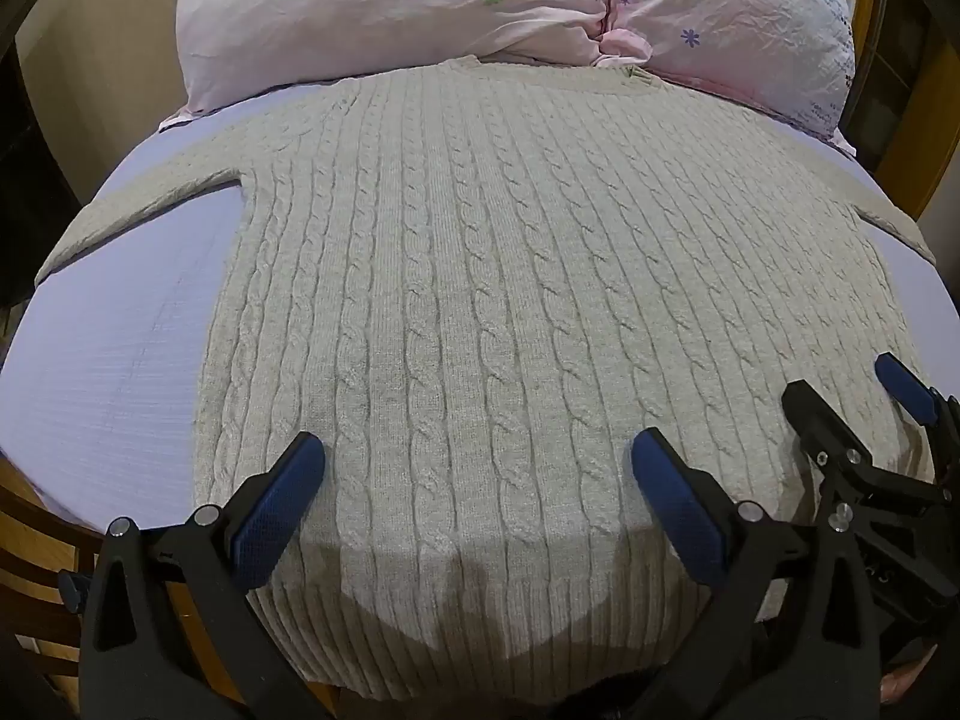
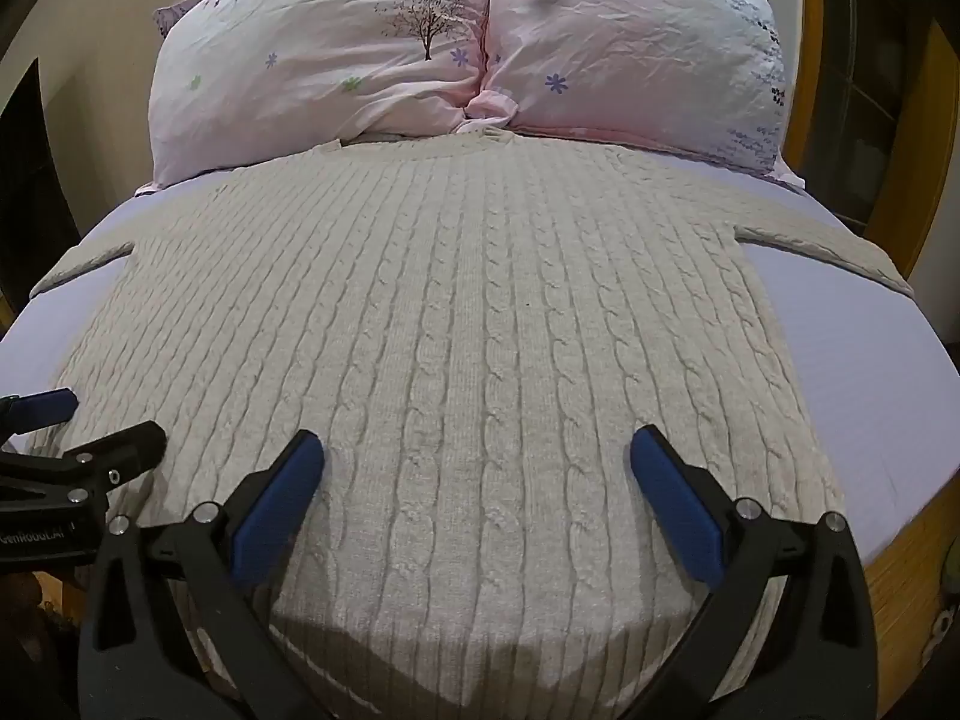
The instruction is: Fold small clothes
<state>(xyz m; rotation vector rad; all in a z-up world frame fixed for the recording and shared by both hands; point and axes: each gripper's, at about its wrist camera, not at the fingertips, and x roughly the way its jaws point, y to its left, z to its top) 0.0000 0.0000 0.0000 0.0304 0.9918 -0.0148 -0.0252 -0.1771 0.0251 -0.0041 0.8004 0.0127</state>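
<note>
Across the lilac bed sheet (image 1: 120, 372) a cream cable-knit sweater (image 1: 480, 300) lies flat and face up, its neckline (image 1: 636, 75) at twelve o'clock tucked against the pink floral pillows (image 1: 420, 6), its ribbed hem (image 1: 480, 618) at six o'clock nearest the cameras, and its sleeves (image 1: 120, 210) spread toward nine and three. Laid out like this, it looks ready for a first fold, with none yet made. Over the hem the left gripper (image 1: 477, 480) hovers with its blue pads (image 1: 276, 510) spread wide, grasping nothing. Beside it, toward three o'clock, the right gripper (image 2: 477, 480) hangs likewise released and empty. Both seem poised side by side at the hem, probably so each can pinch a bottom corner and carry the hem toward twelve.
</note>
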